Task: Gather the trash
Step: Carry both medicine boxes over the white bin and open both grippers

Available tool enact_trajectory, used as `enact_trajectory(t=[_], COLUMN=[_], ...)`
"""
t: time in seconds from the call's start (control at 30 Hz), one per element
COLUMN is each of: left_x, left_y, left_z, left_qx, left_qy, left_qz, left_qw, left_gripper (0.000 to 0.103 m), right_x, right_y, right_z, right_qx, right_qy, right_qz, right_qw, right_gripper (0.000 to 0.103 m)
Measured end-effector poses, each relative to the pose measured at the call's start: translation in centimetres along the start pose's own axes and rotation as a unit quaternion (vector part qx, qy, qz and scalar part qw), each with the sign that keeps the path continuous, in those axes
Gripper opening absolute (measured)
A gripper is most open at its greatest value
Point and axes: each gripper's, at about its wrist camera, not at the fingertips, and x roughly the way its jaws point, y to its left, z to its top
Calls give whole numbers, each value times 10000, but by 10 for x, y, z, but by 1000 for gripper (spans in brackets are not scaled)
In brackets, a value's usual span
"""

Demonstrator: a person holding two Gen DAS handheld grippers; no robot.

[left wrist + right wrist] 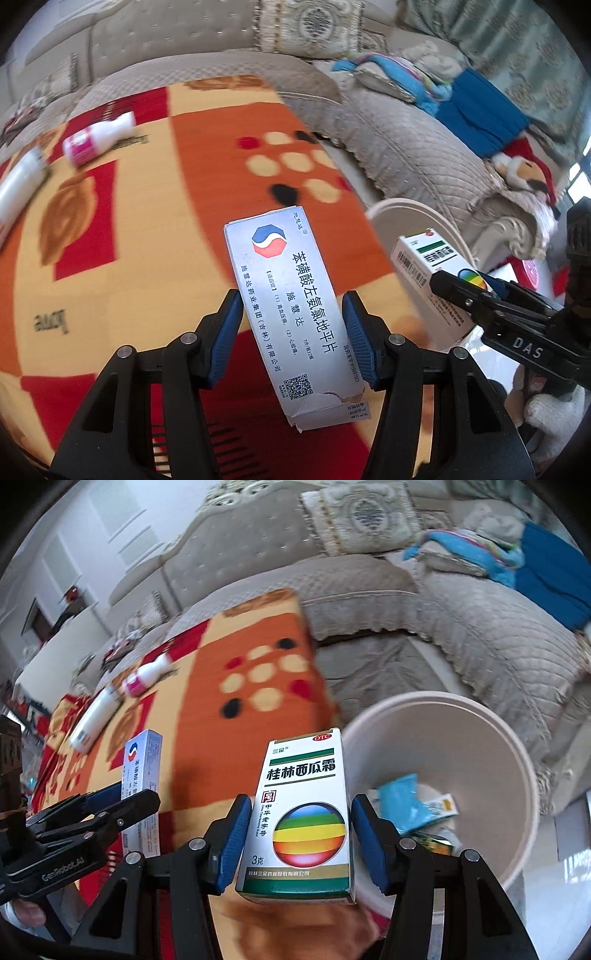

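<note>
- Beside the bin, partly filled, two boxes are being held: silver box in left claw, white box in right claw, both claws half closed.
- Two bottles are being left lying on the blanket.

Right wrist view: bin at 3 o'clock beside the blanket; two bottles lie at 10 o'clock; wrappers, apparently, inside the bin.

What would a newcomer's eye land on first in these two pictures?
Each view is dominated by a medicine carton clamped between blue-padded jaws: a silver-white torn carton in the left gripper, a white carton with a rainbow sphere in the right gripper. Beside them: a round cream bin.
</note>
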Motion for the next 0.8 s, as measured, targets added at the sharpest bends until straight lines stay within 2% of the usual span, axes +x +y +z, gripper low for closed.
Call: enact_trajectory(t=[0.2, 0.4, 0.8], left_x=[18, 41, 57], left_y=[-42, -65, -93], left_z=[10, 15, 22], left_qx=[268, 313, 385], left_qy=[99, 302, 401], left_qz=[-188, -285, -602], left_qw=[9994, 9986, 9966], left_gripper=[54, 54, 55], right_x=[-4, 5, 12], right_y=[-41, -75, -102], right_z=[-2, -6, -17], right_qx=[300, 592, 878], right_qy=[-24, 56, 204], right_qz=[-218, -347, -477], right_qw=[9993, 9976, 9948], right_gripper=[54, 54, 54])
